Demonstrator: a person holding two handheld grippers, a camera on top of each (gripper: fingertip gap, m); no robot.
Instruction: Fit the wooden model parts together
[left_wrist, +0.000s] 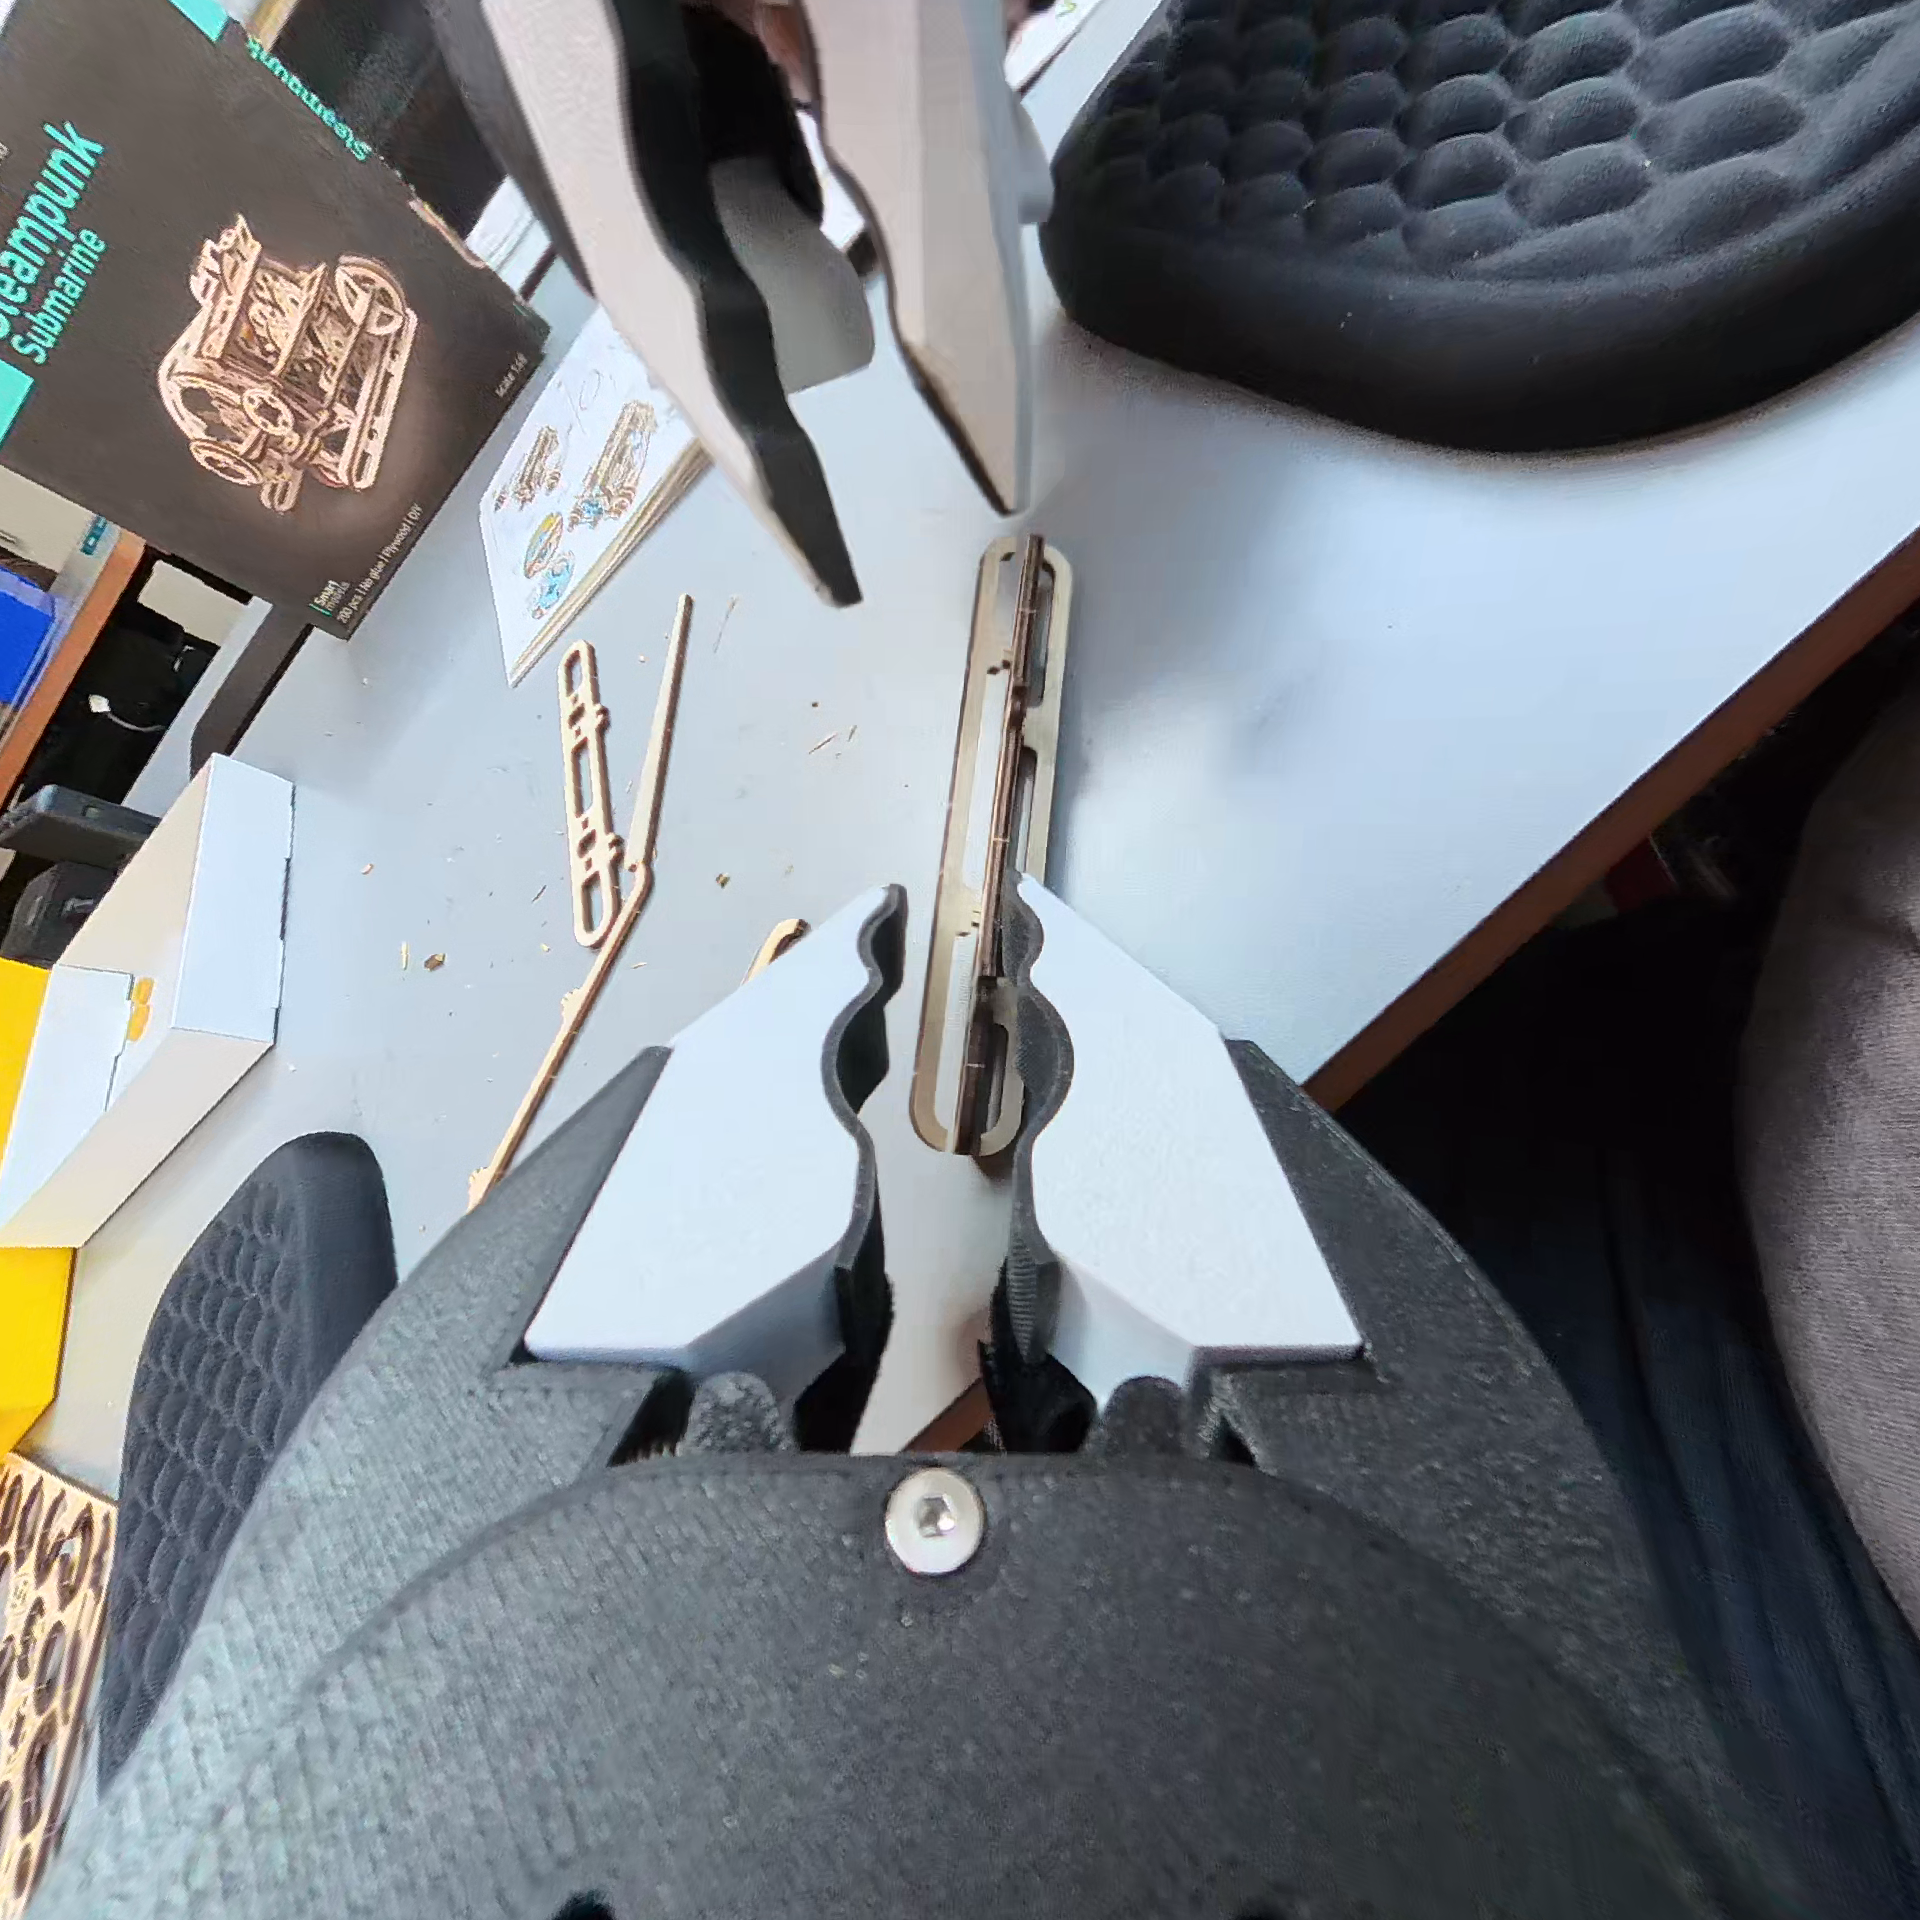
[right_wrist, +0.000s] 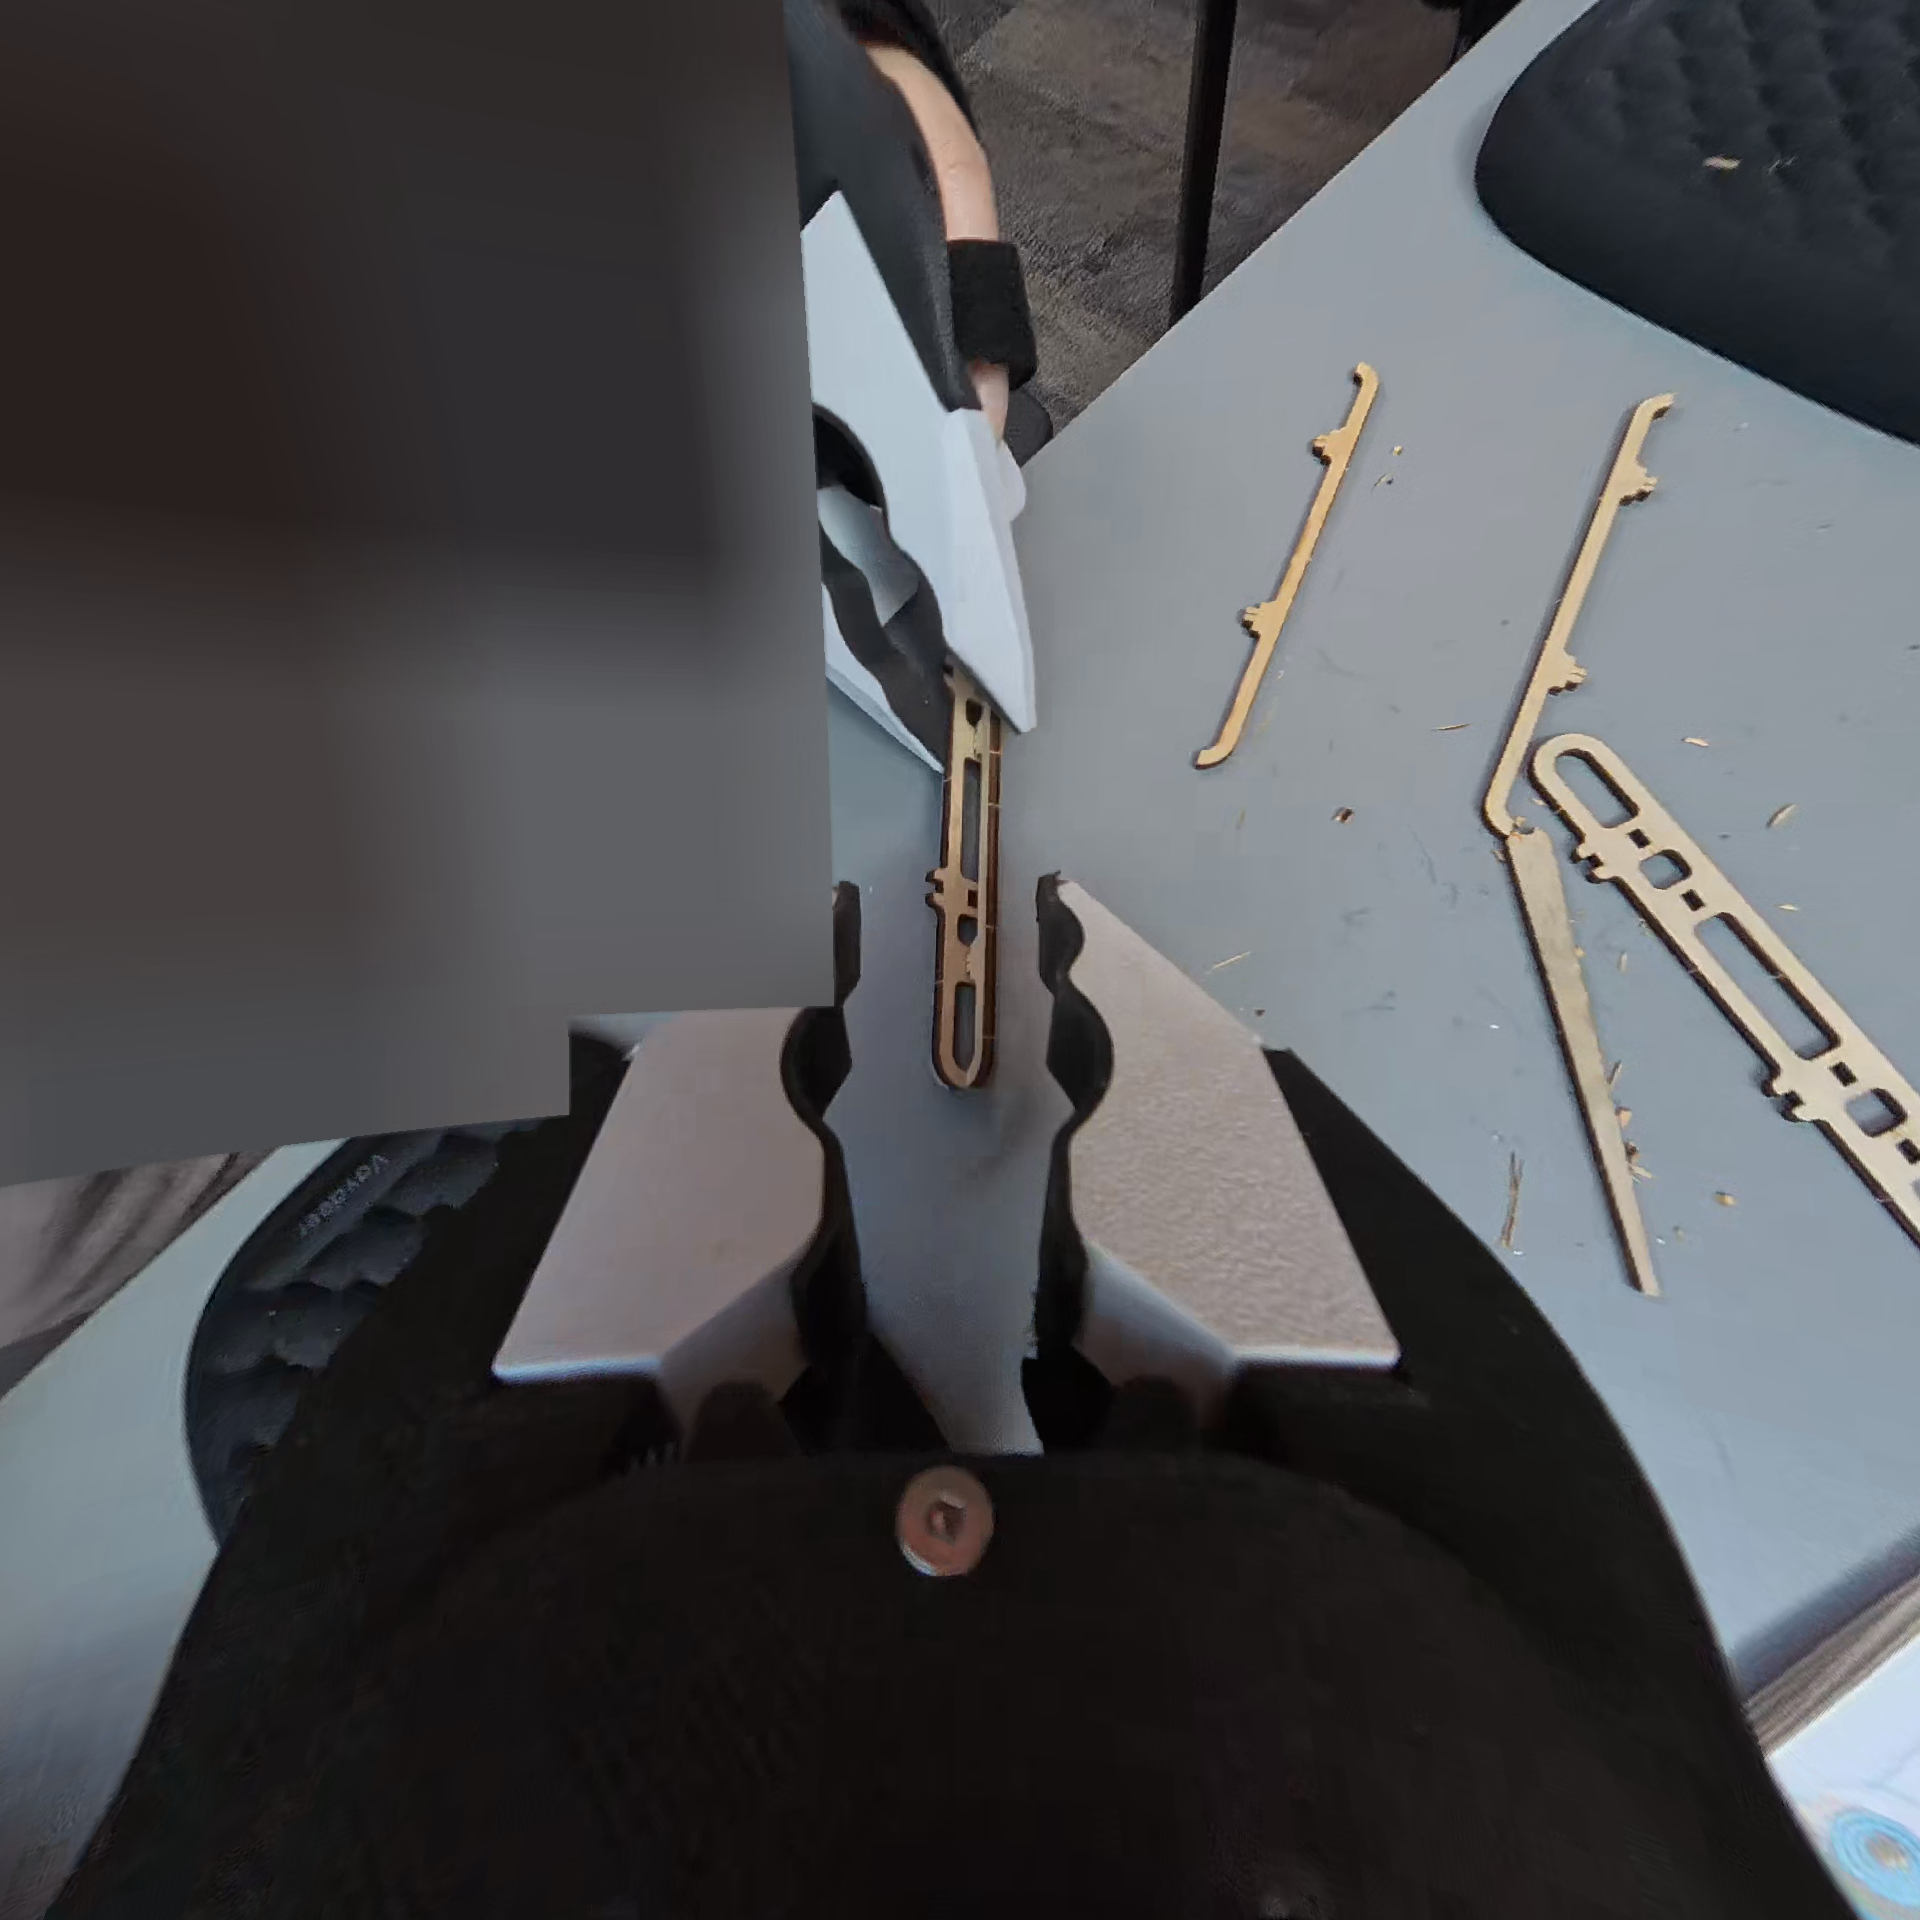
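Observation:
A slotted wooden bar (left_wrist: 961, 831) with a darker part set along its middle rests on the grey table (left_wrist: 1299, 675). My left gripper (left_wrist: 958, 891) straddles its near end with jaws narrowly apart. The right finger is against the bar and a slit of table shows on the other side. My right gripper (right_wrist: 948, 888) is open around the bar's (right_wrist: 966, 935) other end without touching it. It shows in the left wrist view (left_wrist: 923, 549) just beyond the bar. Another slotted bar (left_wrist: 592, 800) and a thin strip (left_wrist: 655, 748) lie loose to the left.
The kit box (left_wrist: 208, 312) and a booklet (left_wrist: 582, 520) lie at the far left, with a white box (left_wrist: 177, 956) nearer. Black cushions sit at the top right (left_wrist: 1507, 208) and lower left (left_wrist: 239, 1351). The table edge (left_wrist: 1558, 862) runs close on the right. More strips (right_wrist: 1288, 571) lie on the table. About 6 cm separates my left fingertips from my right.

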